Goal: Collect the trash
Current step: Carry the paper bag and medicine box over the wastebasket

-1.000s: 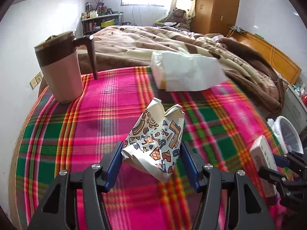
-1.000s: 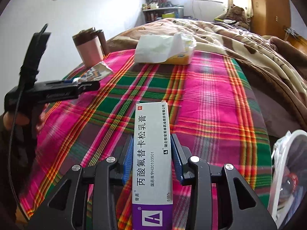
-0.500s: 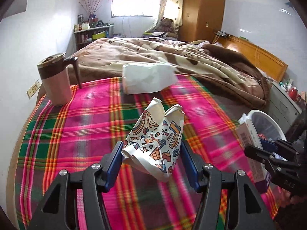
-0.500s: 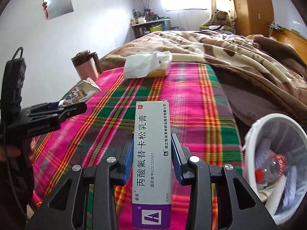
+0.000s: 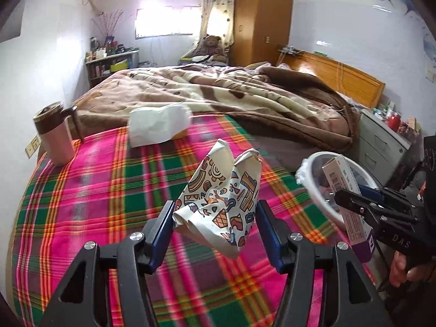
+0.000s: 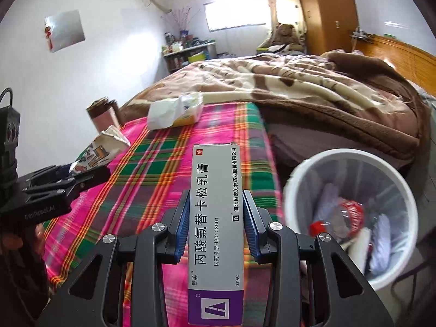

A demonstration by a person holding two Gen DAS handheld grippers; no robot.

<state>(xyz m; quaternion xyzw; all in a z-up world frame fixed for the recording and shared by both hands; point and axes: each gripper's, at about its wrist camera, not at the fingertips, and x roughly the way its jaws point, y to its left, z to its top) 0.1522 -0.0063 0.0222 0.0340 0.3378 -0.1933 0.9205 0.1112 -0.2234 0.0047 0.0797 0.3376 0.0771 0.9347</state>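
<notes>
Two pieces of trash are being carried above the plaid blanket [image 5: 90,190]: a crumpled wrapper [image 5: 220,204] is being pinched by the left gripper [image 5: 215,226], a medicine box [image 6: 215,231] by the right gripper [image 6: 216,218]. If either is released short of the bin [image 6: 351,158], the floor is likely being littered.

A bright plaid blanket [image 5: 109,190] in pink, green and orange covers the near part of the bed. Standing upright on it at the far left corner is a pink mug [image 5: 55,133] with a brown lid and handle. To the right of the mug, along the far edge of the plaid, lies a tissue pack [image 5: 158,126] with white tissue spilling from it; the two are well apart. Beyond the plaid, a rumpled brown and cream blanket [image 5: 231,95] spreads over the far part of the bed, up to a wooden headboard [image 5: 346,79] at the right.
</notes>
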